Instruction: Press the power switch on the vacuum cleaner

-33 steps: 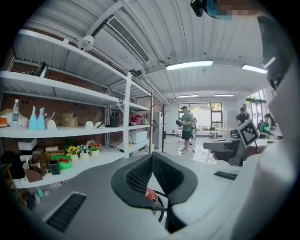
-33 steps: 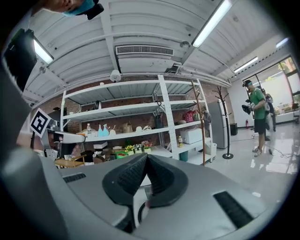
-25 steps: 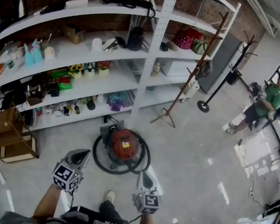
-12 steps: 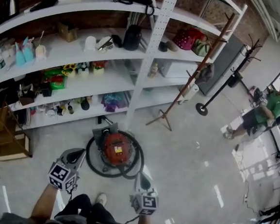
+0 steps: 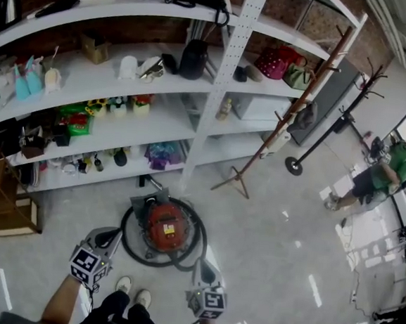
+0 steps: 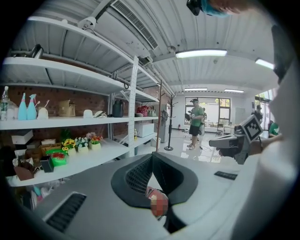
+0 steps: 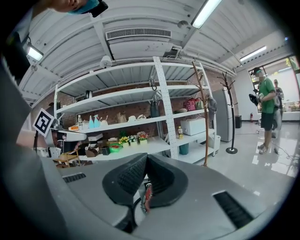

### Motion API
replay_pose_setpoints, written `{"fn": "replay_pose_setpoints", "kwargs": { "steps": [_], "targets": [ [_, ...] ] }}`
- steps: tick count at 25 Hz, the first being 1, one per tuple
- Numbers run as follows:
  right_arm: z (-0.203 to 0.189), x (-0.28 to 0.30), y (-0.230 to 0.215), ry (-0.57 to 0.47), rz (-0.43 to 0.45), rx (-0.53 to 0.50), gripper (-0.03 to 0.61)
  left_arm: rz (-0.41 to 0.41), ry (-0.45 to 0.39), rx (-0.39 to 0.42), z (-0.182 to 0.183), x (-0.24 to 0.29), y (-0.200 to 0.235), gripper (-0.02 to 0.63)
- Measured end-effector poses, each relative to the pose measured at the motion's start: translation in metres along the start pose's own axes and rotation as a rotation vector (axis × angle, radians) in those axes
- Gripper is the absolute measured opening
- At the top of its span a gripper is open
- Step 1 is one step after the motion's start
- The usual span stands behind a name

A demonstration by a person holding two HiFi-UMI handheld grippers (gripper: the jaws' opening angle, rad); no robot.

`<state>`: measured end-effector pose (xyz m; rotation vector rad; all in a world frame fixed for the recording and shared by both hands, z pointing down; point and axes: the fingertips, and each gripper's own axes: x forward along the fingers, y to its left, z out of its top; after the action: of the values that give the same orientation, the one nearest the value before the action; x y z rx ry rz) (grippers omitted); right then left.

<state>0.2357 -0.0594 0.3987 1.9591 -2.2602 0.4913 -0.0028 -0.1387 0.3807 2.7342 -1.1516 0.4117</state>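
Head view: the red vacuum cleaner point(image 5: 166, 225) stands on the grey floor point(image 5: 274, 241), just in front of the white shelving unit point(image 5: 216, 95), close to its perforated upright. A black hose point(image 5: 129, 239) loops around the vacuum cleaner. The left gripper point(image 5: 110, 236) hangs over the hose's near-left side and the right gripper point(image 5: 205, 265) over its near-right side, both pointing towards the vacuum cleaner. A wooden coat stand point(image 5: 292, 116) leans at the shelving's right end. A person in green point(image 5: 393, 167) is well apart by the floor's right edge.

Left gripper view: the left gripper's point(image 6: 152, 155) jaws are clenched tip to tip, grasping nothing. A red part of the vacuum cleaner point(image 6: 151, 191) shows below the tips.

Right gripper view: the right gripper's point(image 7: 146, 157) jaws are likewise pressed together and empty, with a red sliver of the vacuum cleaner point(image 7: 148, 194) showing beneath them.
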Motion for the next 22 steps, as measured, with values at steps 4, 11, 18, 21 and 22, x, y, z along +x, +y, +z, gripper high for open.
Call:
{"fn": "replay_pose_setpoints", "kwargs": {
  "steps": [4, 11, 18, 21, 22],
  "targets": [
    [-0.013, 0.025, 0.008, 0.036, 0.018, 0.006, 0.005, 0.000, 0.028, -0.018, -0.020, 0.012, 0.019, 0.008],
    [-0.043, 0.064, 0.022, 0.059, 0.035, 0.016, 0.005, 0.011, 0.074, -0.046, -0.053, 0.026, 0.052, 0.008],
    [-0.075, 0.093, 0.027, 0.124, 0.025, 0.017, 0.005, -0.003, 0.129, -0.079, -0.095, 0.047, 0.070, 0.008],
    [-0.098, 0.104, 0.021, 0.142, 0.028, 0.016, 0.005, -0.017, 0.140, -0.086, -0.114, 0.061, 0.069, 0.008],
    [-0.106, 0.108, 0.019, 0.148, 0.030, 0.015, 0.005, -0.021, 0.143, -0.089, -0.120, 0.066, 0.069, 0.008]
  ]
}}
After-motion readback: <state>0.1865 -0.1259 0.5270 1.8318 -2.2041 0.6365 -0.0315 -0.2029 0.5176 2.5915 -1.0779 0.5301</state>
